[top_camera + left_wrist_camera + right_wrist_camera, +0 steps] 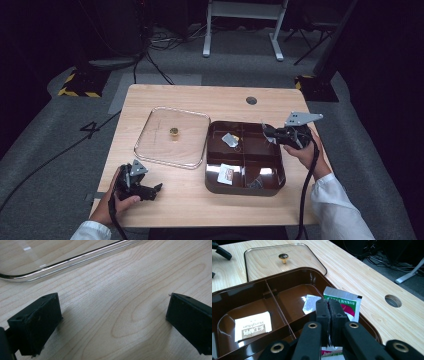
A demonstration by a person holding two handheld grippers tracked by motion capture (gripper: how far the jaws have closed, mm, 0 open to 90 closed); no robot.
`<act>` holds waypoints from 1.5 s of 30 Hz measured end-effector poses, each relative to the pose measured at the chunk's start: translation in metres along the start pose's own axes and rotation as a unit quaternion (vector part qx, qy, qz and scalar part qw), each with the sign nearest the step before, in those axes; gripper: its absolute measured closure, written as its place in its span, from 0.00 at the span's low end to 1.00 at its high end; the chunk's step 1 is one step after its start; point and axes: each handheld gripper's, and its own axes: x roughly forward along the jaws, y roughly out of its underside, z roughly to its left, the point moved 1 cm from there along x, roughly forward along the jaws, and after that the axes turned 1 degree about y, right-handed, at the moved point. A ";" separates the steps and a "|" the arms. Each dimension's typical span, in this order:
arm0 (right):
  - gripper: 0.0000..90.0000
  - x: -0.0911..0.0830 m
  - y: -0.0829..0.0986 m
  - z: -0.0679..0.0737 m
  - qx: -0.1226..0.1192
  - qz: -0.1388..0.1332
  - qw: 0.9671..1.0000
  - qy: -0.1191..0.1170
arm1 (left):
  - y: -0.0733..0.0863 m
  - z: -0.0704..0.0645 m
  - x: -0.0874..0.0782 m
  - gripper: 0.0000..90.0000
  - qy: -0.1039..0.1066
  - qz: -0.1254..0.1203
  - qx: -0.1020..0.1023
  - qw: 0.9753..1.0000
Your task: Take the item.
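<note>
Jaws of right gripper [329, 315] pinch glossy foil sachet [344, 303] above brown compartmented tray [214, 182]; left gripper [112, 322] gapes over woodgrain table [130, 285]

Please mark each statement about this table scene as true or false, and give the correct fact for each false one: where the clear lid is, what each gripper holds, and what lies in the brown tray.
1. The clear lid sits closed on the brown tray. False: it lies flat on the table, beside the tray on the left.
2. The right gripper is shut on a packet. True.
3. The left gripper holds a packet too. False: its jaws stand wide apart over bare wood.
4. A white sachet with printed text lies in one tray compartment. True.
5. The lid has a small gold knob. True.
</note>
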 end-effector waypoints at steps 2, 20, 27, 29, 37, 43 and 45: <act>0.98 -0.002 0.000 0.000 -0.001 0.000 1.000 0.002 | 0.000 0.000 0.000 0.00 0.000 0.000 0.001 1.000; 0.98 -0.036 0.016 -0.014 0.019 -0.015 0.999 0.022 | 0.000 0.000 0.000 0.00 0.000 0.000 0.000 1.000; 0.98 -0.044 0.024 -0.019 0.026 -0.011 0.999 0.027 | 0.000 0.000 0.000 0.00 0.000 0.000 0.001 1.000; 0.98 -0.046 0.027 -0.021 0.030 -0.010 0.999 0.028 | 0.000 0.000 0.000 0.00 0.000 0.000 0.001 1.000; 0.98 -0.049 0.035 -0.023 0.035 -0.005 0.999 0.030 | 0.000 0.000 0.000 0.00 0.000 0.000 0.000 1.000; 0.98 -0.053 0.045 -0.025 0.042 0.002 0.999 0.031 | 0.000 0.000 0.000 0.00 0.000 0.000 0.000 1.000; 0.98 -0.055 0.050 -0.025 0.046 0.005 0.998 0.032 | 0.000 0.000 0.000 0.00 0.000 0.000 0.000 1.000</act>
